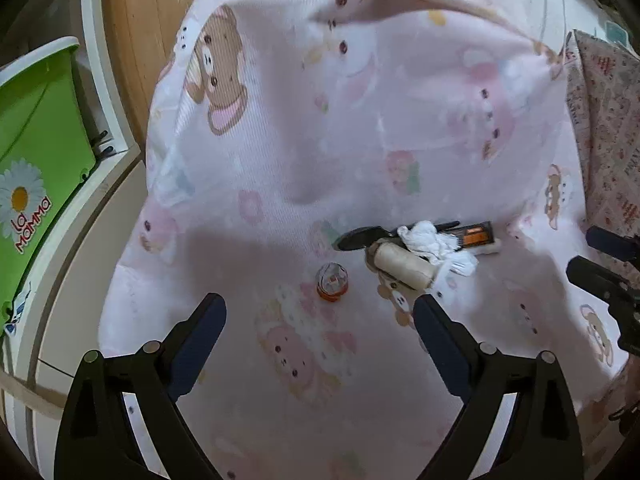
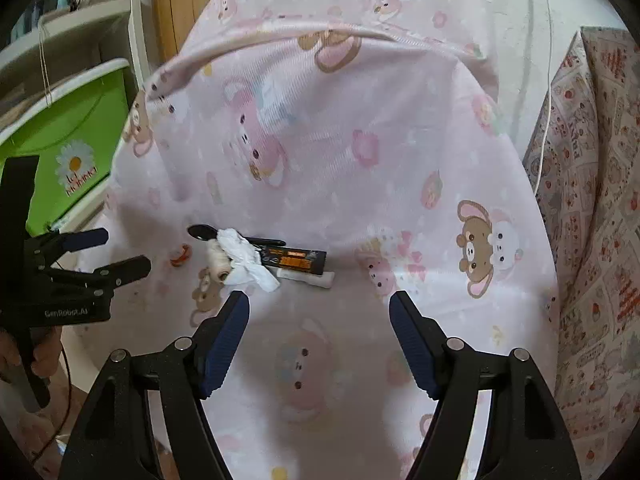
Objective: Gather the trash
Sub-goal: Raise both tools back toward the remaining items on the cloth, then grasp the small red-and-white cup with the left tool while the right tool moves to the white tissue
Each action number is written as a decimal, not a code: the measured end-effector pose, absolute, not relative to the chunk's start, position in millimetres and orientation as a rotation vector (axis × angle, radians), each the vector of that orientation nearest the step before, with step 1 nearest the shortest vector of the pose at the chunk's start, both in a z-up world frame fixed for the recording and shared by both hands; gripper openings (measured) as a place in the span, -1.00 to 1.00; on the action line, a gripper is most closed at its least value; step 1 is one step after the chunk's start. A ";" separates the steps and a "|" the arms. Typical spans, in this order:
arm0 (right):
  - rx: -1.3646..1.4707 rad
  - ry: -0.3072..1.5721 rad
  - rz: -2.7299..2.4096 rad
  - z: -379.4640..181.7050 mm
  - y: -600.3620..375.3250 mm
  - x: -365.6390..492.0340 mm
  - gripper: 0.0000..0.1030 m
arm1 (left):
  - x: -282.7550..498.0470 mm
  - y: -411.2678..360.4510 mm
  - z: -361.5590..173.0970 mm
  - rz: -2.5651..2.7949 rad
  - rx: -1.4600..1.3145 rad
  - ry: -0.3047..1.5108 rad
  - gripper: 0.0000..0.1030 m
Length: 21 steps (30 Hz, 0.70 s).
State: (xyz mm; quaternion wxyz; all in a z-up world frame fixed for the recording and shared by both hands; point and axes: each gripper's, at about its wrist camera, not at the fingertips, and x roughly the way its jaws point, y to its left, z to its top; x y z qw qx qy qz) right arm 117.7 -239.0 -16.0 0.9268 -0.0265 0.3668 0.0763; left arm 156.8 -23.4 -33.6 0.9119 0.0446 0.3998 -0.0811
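A heap of trash lies on the pink bear-print sheet (image 1: 304,128): a crumpled white tissue (image 1: 432,242), a cream spool of thread (image 1: 402,264), a black plastic spoon (image 1: 356,238), a dark orange-printed wrapper (image 1: 476,234) and a small orange-rimmed cup (image 1: 332,282). My left gripper (image 1: 320,312) is open and empty, just short of the cup. My right gripper (image 2: 320,304) is open and empty, just short of the tissue (image 2: 244,256), spool (image 2: 218,260), wrapper (image 2: 298,258), spoon (image 2: 200,232) and cup (image 2: 180,256). A white stick (image 2: 308,276) lies by the wrapper.
A green bin (image 1: 36,152) with a daisy label stands on a white shelf at the left, also in the right wrist view (image 2: 76,136). A patterned quilt (image 2: 592,208) lies along the right. The left gripper (image 2: 116,256) shows at the left of the right wrist view.
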 end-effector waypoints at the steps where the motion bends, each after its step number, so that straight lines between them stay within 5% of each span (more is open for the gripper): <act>1: -0.065 0.754 0.151 -17.5 -238.2 119.5 0.45 | 158.9 -23.9 -35.4 -0.166 0.090 0.823 0.77; 6: -0.048 0.768 0.150 -23.2 -241.2 125.1 0.45 | 168.1 -30.0 -43.7 -0.185 0.107 0.830 0.07; 13: -0.084 0.750 0.097 -27.6 -245.8 128.0 0.45 | 176.5 -40.3 -53.8 -0.209 0.111 0.857 -0.10; 15: -0.060 0.758 0.098 -28.7 -250.1 129.5 0.45 | 179.5 -40.8 -57.5 -0.210 0.105 0.875 -0.48; 21: -0.037 0.760 0.087 -29.0 -255.7 133.5 0.45 | 185.2 -45.2 -64.0 -0.201 0.104 0.890 -0.51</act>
